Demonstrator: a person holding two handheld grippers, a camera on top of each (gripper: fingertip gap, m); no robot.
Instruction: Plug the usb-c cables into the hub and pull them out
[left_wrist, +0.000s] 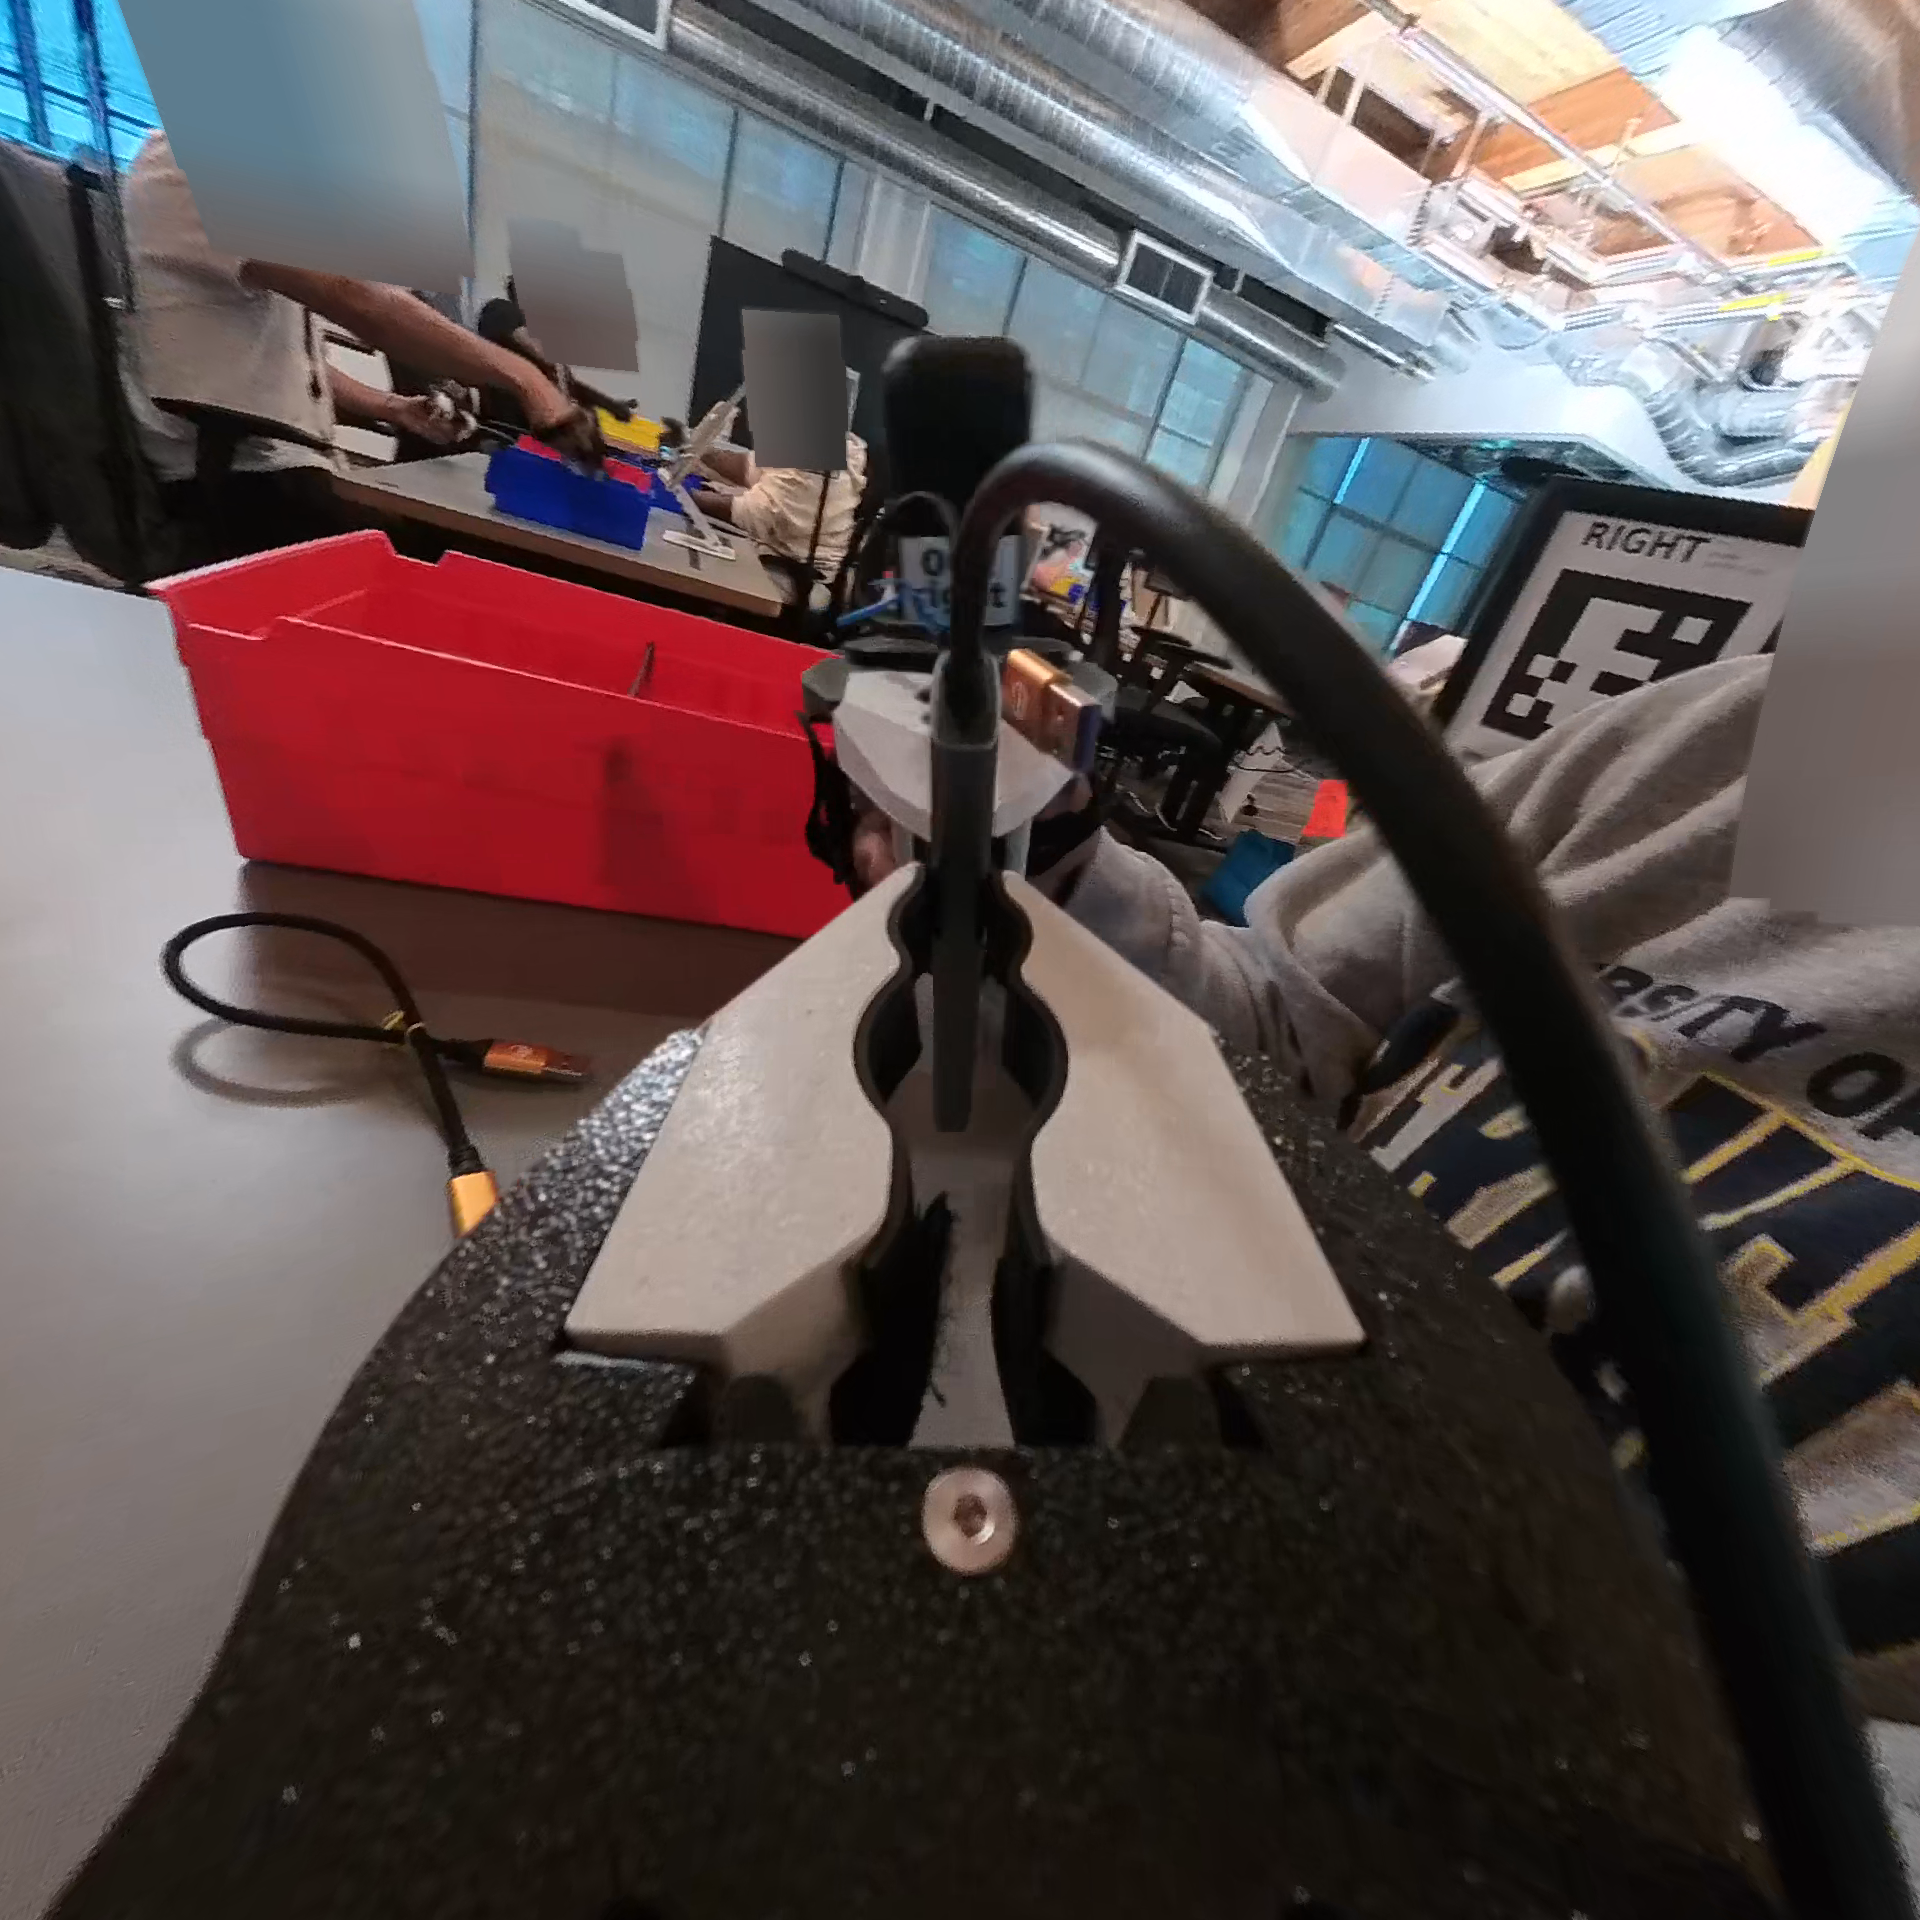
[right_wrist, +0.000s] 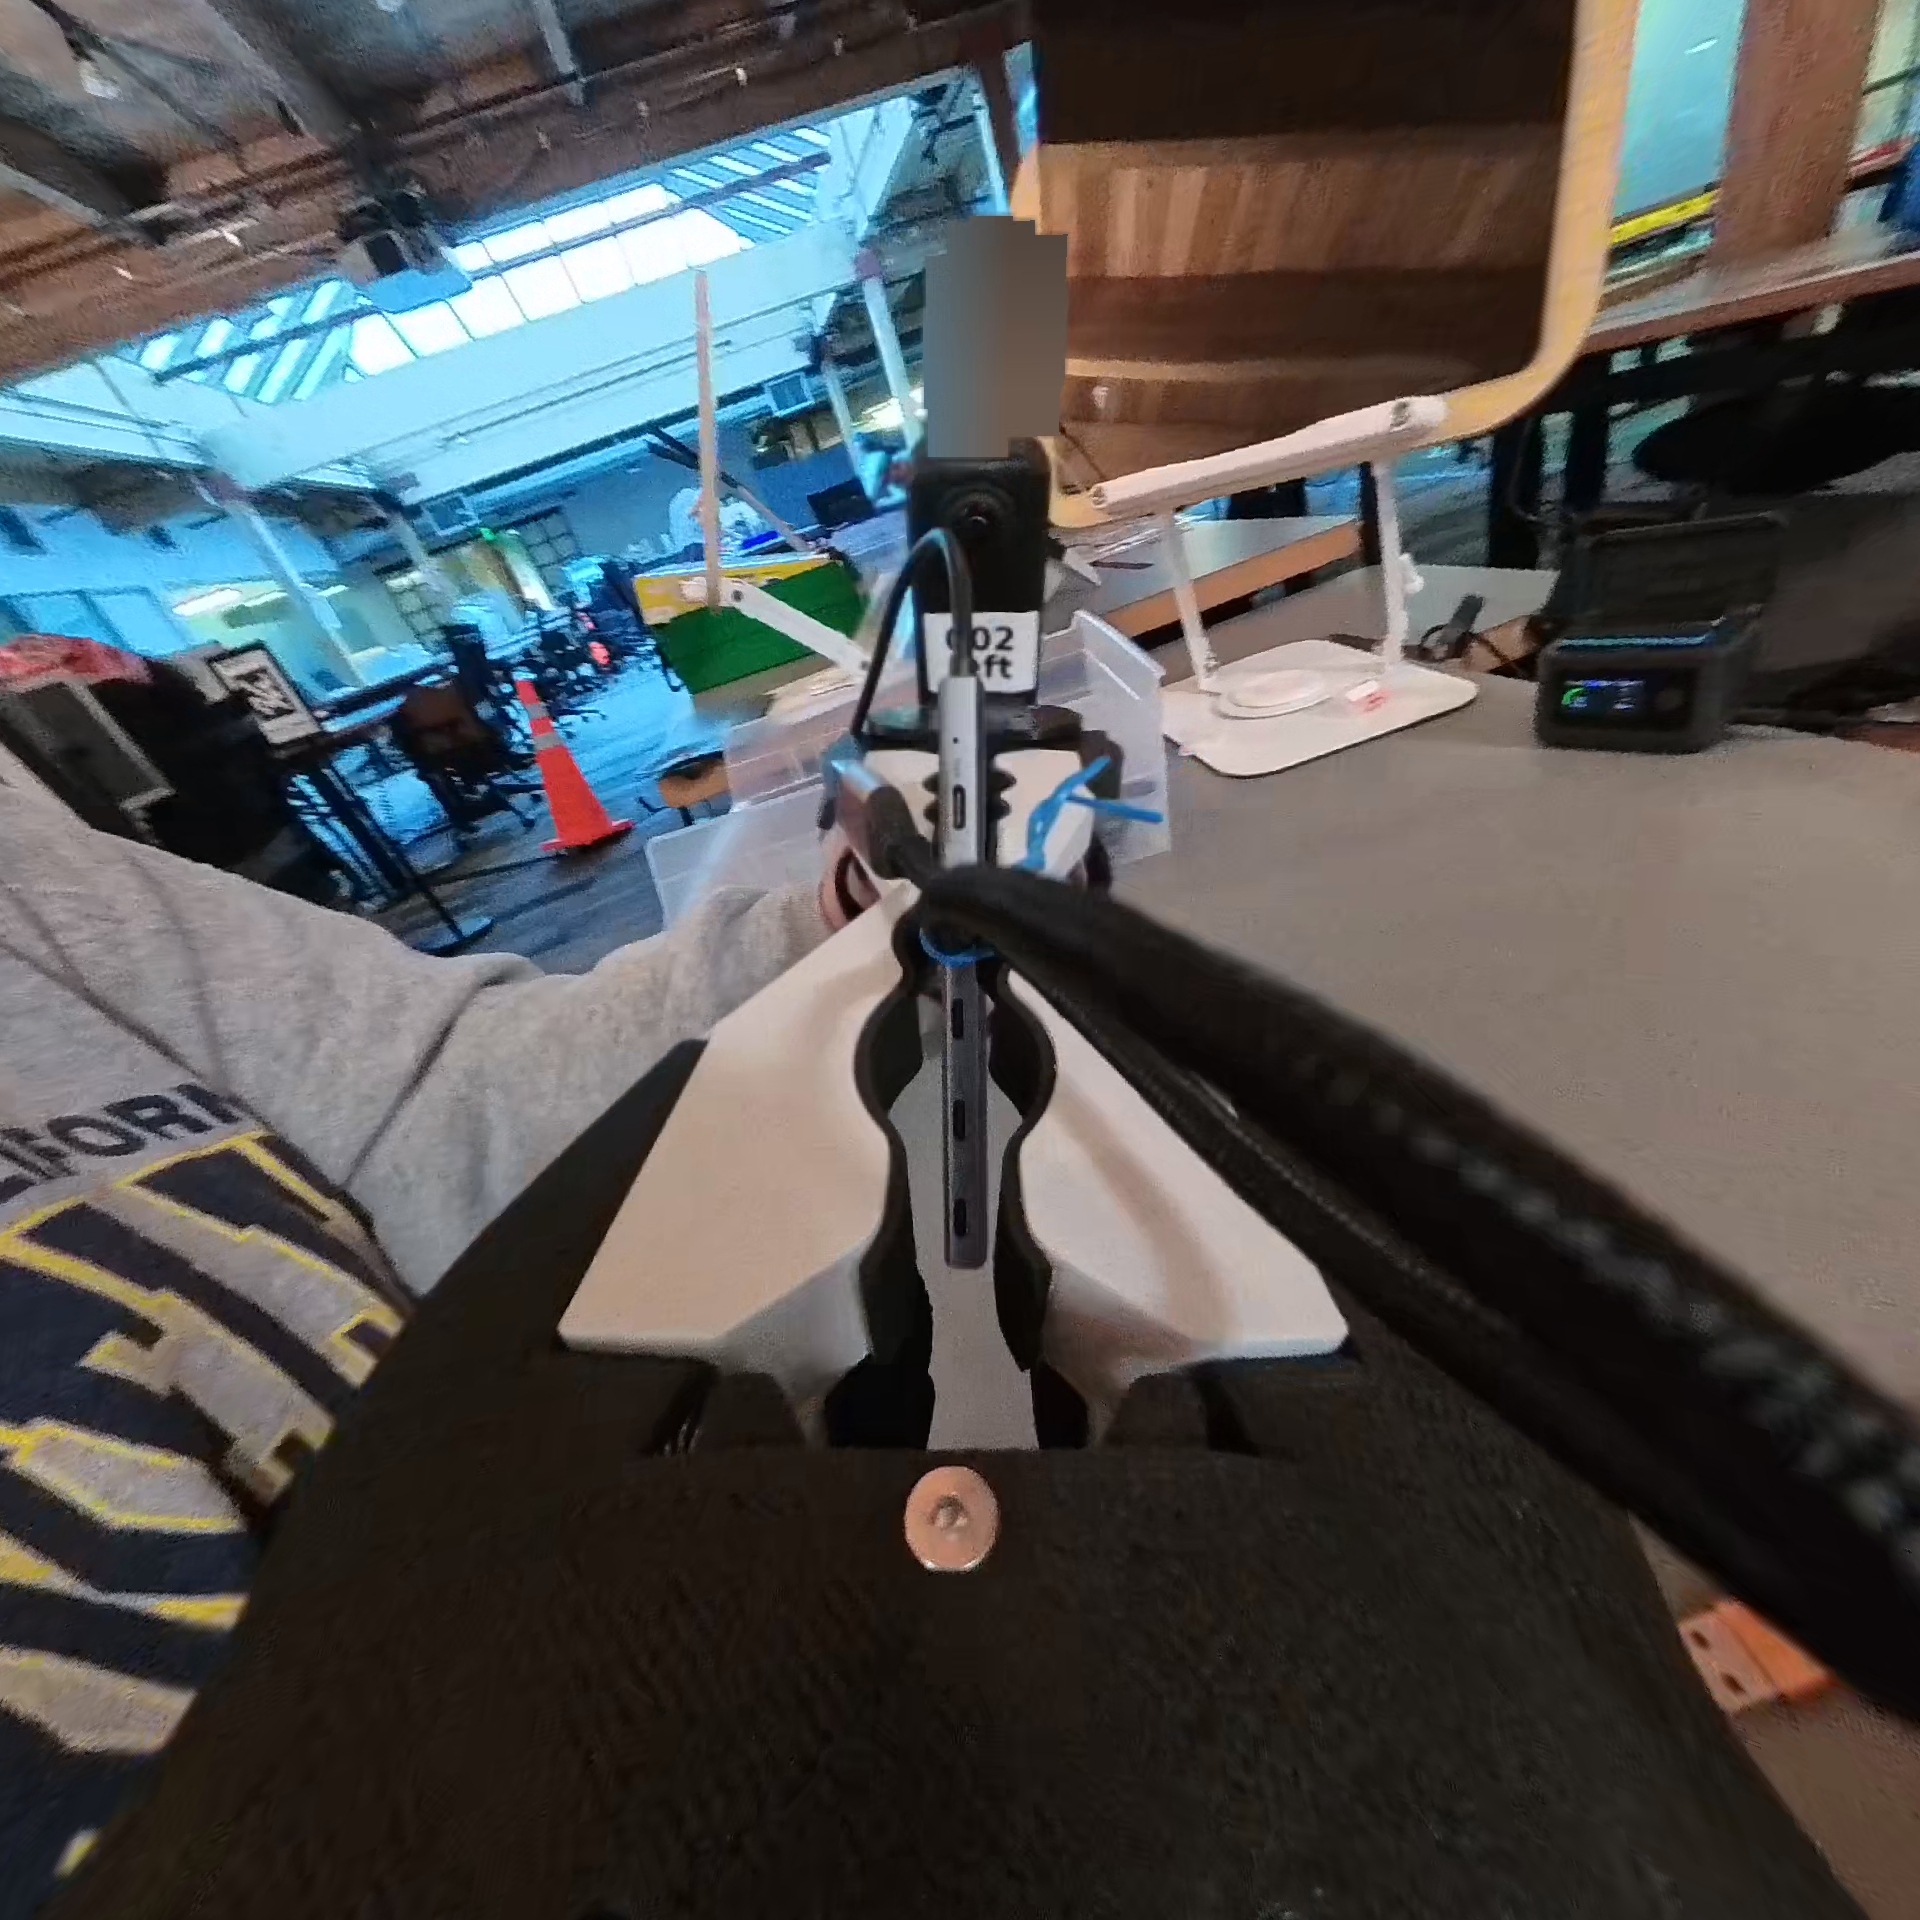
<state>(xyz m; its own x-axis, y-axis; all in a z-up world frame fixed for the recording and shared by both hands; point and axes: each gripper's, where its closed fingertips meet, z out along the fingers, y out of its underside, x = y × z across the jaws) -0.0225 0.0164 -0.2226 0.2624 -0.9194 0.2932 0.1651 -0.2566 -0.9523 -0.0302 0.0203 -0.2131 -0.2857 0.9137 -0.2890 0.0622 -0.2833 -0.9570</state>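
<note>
My left gripper (left_wrist: 961, 896) has its fingers pinching the hub (left_wrist: 958, 997) edge-on, and my right gripper (right_wrist: 951, 920) fingers clamp the braided usb-c cable (right_wrist: 1351, 1174) just beside the hub, with the plug (right_wrist: 862, 800) angled off the hub's ports, so pushing now could skid or twist the hub loose.

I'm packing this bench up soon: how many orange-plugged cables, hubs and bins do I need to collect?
Orange-plugged cables: 2, a loose cable on the table and a held cable in the right claw
Hub: 1, the grey hub in the left claw
Bin: 1, the red bin
Total: 4
</note>
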